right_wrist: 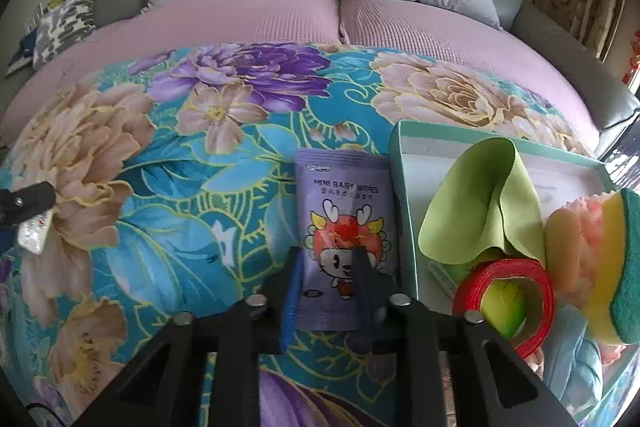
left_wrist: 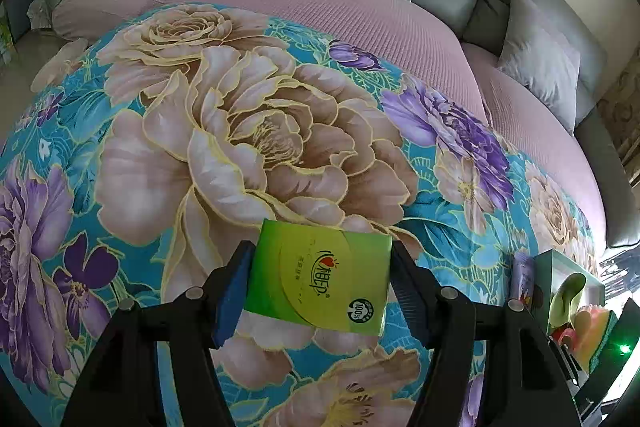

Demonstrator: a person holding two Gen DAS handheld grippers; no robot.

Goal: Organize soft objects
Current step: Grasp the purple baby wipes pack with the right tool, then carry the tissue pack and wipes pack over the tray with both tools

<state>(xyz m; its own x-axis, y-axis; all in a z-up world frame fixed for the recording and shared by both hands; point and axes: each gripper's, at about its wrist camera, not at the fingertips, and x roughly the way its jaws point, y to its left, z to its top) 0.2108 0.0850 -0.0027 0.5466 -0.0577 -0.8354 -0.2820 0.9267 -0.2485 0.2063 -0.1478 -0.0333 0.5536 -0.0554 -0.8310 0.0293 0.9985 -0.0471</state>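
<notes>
Left wrist view: the left gripper (left_wrist: 320, 275) holds a green and yellow rectangular tissue pack (left_wrist: 320, 277) between its two fingers, pads pressed on the pack's short sides, jaws standing fairly wide across it. The pack is clear of the floral teal bedspread (left_wrist: 240, 127); its long axis runs from jaw to jaw, slightly tilted, printed face toward the camera.

Right wrist view: the right gripper (right_wrist: 326, 279) is closed narrowly on the lower part of a purple soft packet of mini baby wipes (right_wrist: 344, 223) with a cartoon figure. The packet lies flat on the bedspread, long axis pointing away from the camera toward the pillows, lettering upright, its right edge just beside the wall of a pale green shallow box (right_wrist: 404, 187).

In the box: a light green folded cloth (right_wrist: 480, 203), a red roll of tape (right_wrist: 504, 303), a yellow sponge with dark green scouring pad (right_wrist: 620, 267), and a pink ruffled soft item (right_wrist: 580, 239).
</notes>
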